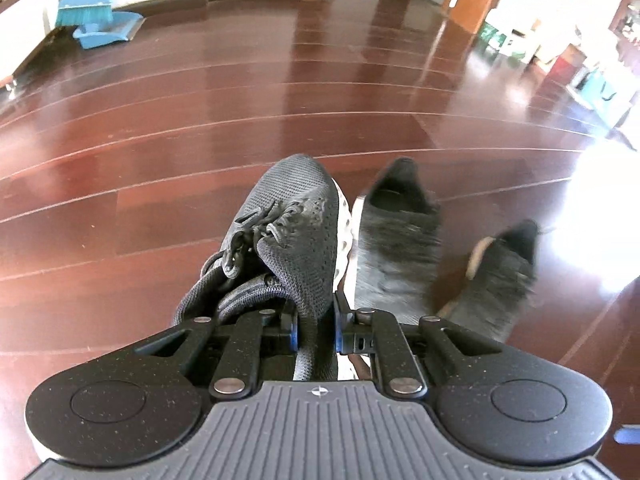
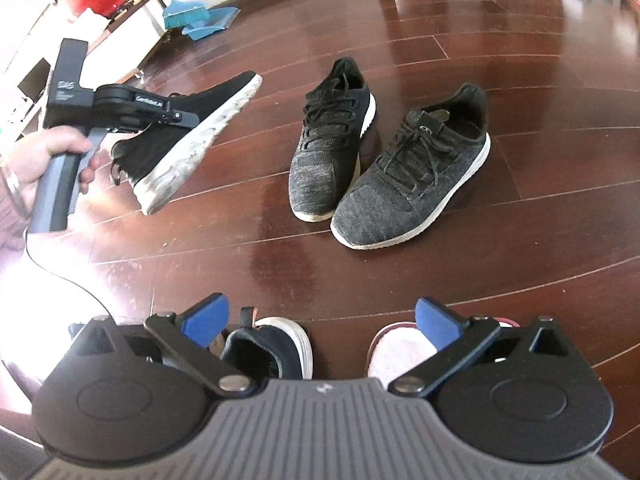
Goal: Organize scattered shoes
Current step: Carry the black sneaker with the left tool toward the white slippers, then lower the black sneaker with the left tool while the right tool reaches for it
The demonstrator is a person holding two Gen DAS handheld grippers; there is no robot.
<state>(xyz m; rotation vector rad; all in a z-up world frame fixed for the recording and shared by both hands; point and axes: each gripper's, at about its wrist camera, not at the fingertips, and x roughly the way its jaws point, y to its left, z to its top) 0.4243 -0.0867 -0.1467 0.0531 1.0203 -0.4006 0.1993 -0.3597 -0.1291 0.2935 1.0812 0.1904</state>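
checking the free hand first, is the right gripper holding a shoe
No, the right gripper is open with nothing between its fingers.

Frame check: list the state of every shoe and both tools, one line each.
Left tool: shut on the black sneaker's collar.
Black sneaker: lifted off the floor, tilted, white sole showing.
Grey sneaker pair: on the floor, upright, toes touching, laced.
Right tool: open, holding nothing.
Dark shoe: on the floor below the right tool, mostly hidden.
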